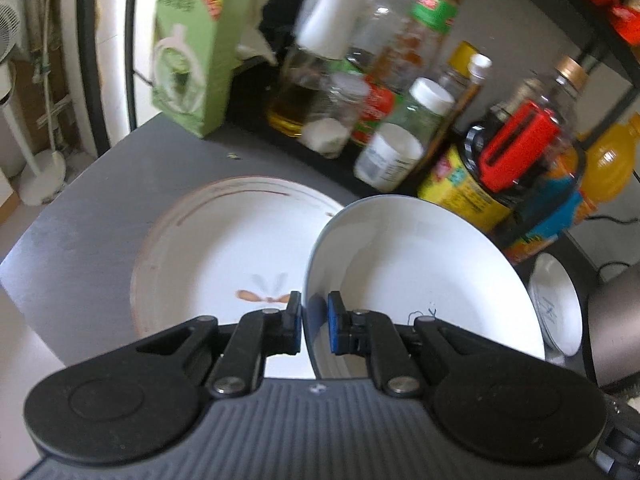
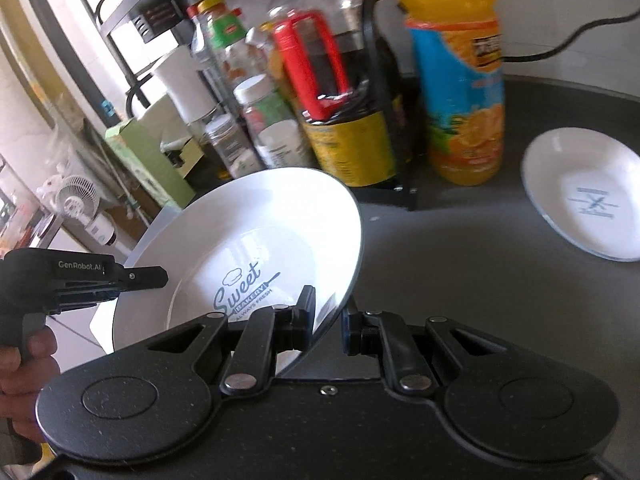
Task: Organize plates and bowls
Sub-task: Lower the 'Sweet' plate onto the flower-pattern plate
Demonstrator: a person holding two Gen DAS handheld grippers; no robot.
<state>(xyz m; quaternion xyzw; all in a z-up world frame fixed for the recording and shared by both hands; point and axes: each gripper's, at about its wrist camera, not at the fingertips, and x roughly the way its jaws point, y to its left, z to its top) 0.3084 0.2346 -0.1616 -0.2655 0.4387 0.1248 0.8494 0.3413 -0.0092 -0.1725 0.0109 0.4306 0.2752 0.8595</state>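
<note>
Left wrist view: left claw [image 1: 314,322] and right claw [image 2: 329,312] each grip the tilted bowl's [image 1: 420,272] rim, above the plate [image 1: 224,248] near the desk [image 1: 80,220] edge. Bottles [image 2: 344,92] crowd behind; a saucer [image 2: 584,192] lies apart on open desk.

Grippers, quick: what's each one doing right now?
Left gripper: closed on the rim of the white bowl.
Right gripper: closed on the same bowl's opposite rim.
</note>
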